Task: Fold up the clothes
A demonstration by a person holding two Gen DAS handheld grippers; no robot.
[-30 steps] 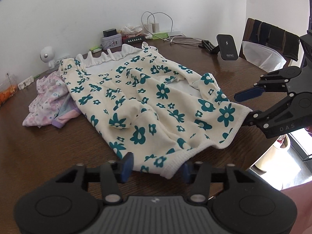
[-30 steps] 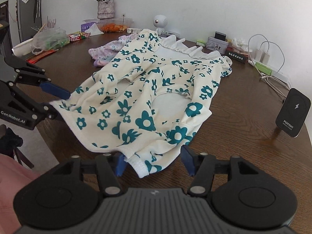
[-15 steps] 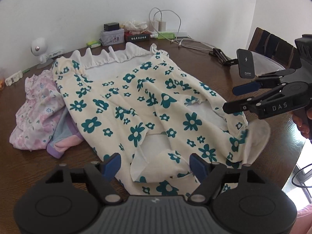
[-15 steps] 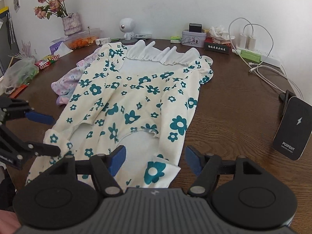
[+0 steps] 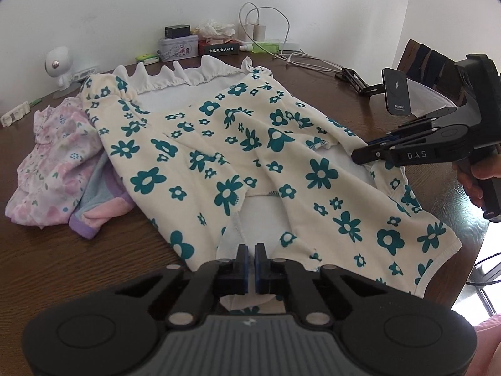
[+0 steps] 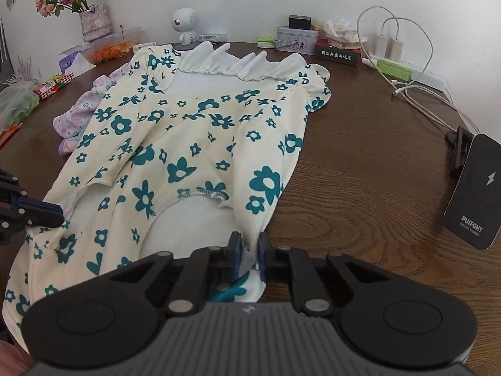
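A cream garment with teal flowers and a white ruffled collar [image 5: 250, 156] lies spread on the brown table, collar toward the wall; it also shows in the right wrist view [image 6: 194, 144]. My left gripper [image 5: 251, 255] is shut on the garment's near edge, at the white inner lining. My right gripper [image 6: 249, 246] is shut on the folded hem at the garment's right side. The right gripper also appears at the right of the left wrist view [image 5: 375, 153], and the left gripper at the left edge of the right wrist view [image 6: 47, 213].
A pink and purple pile of clothes [image 5: 62, 169] lies left of the garment. A black phone charger stand [image 6: 476, 191] stands on the right. A tin, chargers and cables [image 6: 404, 62] line the wall. A flower vase [image 6: 94, 22] and snacks sit at the far left.
Both grippers were open around the garment's near hem and have closed on the cloth. The hem has been carried forward over the garment, showing the white lining.
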